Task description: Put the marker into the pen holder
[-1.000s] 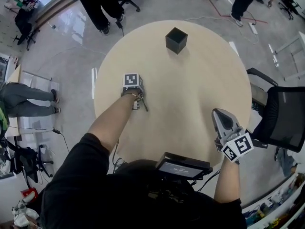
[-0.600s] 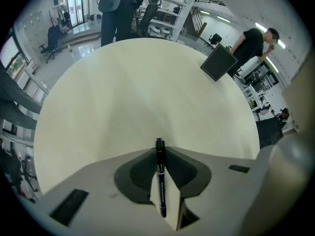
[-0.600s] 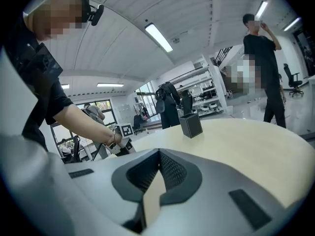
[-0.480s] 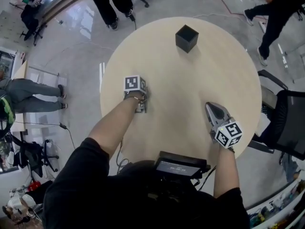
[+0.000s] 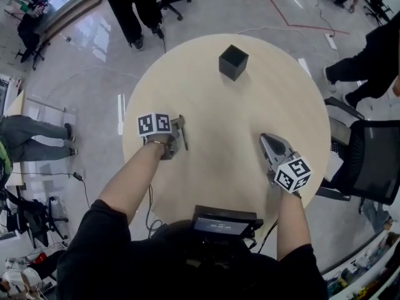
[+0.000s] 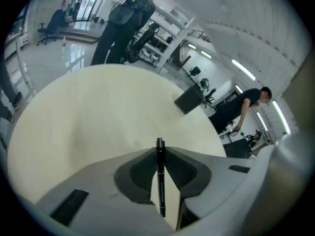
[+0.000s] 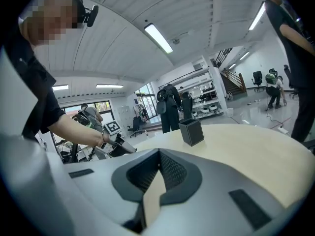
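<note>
Gripping the black marker [image 6: 160,181], the fingers [image 6: 135,173] of your left gripper [image 6: 159,150] had just closed, clamping it in the seam between them over the left side of the round desk [image 5: 250,117]. Its long axis ran along the fingers, one end poking past their tips toward the far rim. Farther right, the black pen holder [image 5: 233,62] stood upright, well apart from it. Your right gripper [image 7: 158,152] hung over the desk's right side, fingers together and empty.

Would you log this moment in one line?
left claw: just closed on thin black marker | right claw: shut, empty | black square pen holder: on beige table
</note>
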The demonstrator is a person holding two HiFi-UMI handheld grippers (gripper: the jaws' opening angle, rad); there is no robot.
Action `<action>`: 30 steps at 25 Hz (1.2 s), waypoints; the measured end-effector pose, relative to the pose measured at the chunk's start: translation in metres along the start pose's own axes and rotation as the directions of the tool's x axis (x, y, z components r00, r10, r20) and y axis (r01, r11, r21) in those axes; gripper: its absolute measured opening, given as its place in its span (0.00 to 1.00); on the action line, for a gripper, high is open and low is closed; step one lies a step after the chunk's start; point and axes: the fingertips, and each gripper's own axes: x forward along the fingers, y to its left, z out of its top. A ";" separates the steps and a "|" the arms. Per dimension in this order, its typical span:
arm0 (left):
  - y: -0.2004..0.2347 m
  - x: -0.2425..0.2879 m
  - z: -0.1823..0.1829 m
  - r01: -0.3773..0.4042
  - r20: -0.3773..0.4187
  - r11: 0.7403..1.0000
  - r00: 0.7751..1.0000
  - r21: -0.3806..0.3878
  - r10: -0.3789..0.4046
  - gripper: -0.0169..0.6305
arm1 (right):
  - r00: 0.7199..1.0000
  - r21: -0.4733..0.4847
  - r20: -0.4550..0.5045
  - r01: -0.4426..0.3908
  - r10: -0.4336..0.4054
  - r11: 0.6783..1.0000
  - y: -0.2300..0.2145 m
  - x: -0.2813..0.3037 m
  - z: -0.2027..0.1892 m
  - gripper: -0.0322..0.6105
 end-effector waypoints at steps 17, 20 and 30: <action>-0.170 -0.124 0.125 0.173 0.440 0.797 0.756 0.579 -0.484 0.11 | 0.985 -0.078 0.167 0.057 -0.043 0.995 -0.012 0.010 0.134 0.05; -0.180 -0.125 0.148 0.168 0.444 0.775 0.738 0.609 -0.509 0.11 | 0.985 -0.076 0.165 0.061 -0.048 0.995 -0.015 0.016 0.137 0.05; -0.217 -0.086 0.228 0.166 0.467 0.724 0.665 0.669 -0.583 0.11 | 0.977 -0.056 0.197 0.091 -0.079 0.994 -0.065 0.044 0.137 0.05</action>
